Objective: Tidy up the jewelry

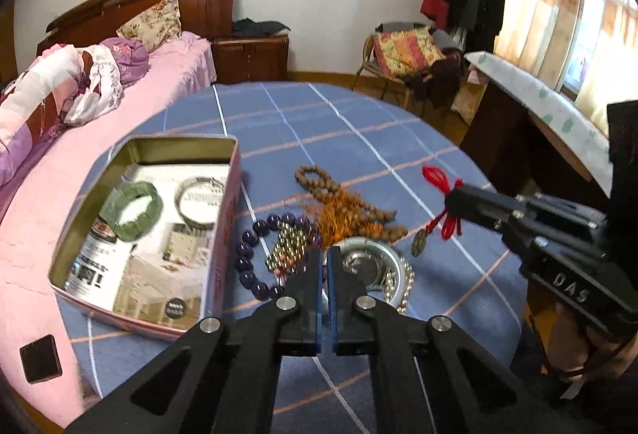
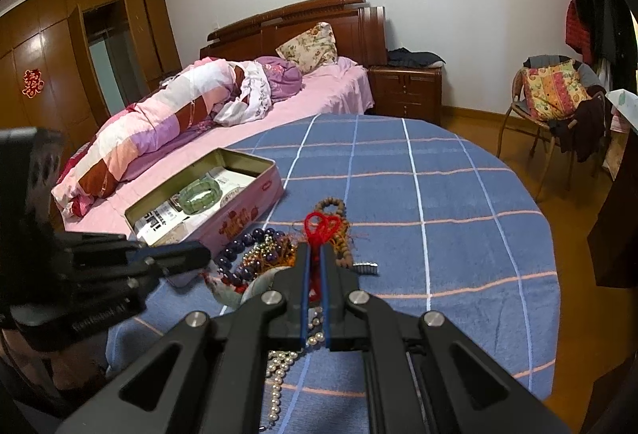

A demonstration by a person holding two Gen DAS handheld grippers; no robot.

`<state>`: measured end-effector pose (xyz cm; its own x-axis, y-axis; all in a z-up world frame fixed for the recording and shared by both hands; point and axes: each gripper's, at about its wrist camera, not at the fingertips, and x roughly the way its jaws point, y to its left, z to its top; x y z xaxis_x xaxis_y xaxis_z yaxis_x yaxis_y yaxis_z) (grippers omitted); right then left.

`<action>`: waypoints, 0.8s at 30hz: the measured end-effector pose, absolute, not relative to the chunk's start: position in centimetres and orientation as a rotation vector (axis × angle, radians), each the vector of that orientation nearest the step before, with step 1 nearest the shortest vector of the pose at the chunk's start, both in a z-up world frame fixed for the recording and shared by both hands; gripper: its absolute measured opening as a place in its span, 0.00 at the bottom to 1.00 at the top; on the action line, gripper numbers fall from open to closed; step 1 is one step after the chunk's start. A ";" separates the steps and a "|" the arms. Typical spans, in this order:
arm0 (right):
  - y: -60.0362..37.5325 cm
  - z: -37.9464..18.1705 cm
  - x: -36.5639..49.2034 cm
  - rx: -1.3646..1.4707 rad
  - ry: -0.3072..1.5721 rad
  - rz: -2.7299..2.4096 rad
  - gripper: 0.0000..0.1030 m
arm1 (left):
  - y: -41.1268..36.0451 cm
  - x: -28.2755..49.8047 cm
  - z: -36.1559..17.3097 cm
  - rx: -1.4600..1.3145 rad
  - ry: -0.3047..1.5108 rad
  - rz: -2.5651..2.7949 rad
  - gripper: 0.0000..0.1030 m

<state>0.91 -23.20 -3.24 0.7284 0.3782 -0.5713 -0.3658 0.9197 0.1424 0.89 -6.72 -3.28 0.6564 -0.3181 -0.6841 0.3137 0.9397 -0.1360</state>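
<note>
Above the jewelry pile on the blue checked surface (image 2: 458,194), the right hand-held gripper (image 2: 316,258) is pinching the red knotted cord (image 2: 321,226) of a pendant charm, whose medallion (image 1: 418,243) is dangling just below in the left view. The step in hand looks like lifting this piece clear; next it will probably need carrying leftward and lowering into the open tin (image 1: 223,218), where a green bracelet (image 1: 133,208) and a silver bangle (image 1: 199,202) are already lying. The left hand-held gripper (image 1: 325,262) is hovering with its jaws nearly closed and empty, over the purple beads (image 1: 249,258), wooden beads (image 1: 343,198) and pearl strand (image 1: 404,286). The tin's raised wall is standing between the pile and the tin's floor, so the cord must be clearing it. Open surface is lying beyond and rightward; the pink bed (image 2: 311,103) is bordering the left.
</note>
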 end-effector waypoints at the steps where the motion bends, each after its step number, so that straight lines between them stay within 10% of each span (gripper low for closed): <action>1: -23.2 -3.1 0.9 0.021 0.631 0.411 0.07 | -6.6 0.8 -2.9 -0.008 0.766 -0.357 0.01; 24: -21.6 0.1 1.1 0.007 0.555 0.448 0.07 | -1.2 0.7 3.6 -0.035 0.591 -0.289 0.01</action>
<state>1.15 -21.58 0.08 0.7564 0.4130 -0.5073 -0.4091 0.9038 0.1259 0.68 -1.25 3.62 0.7913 -0.2782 -0.5445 0.2580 0.9593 -0.1152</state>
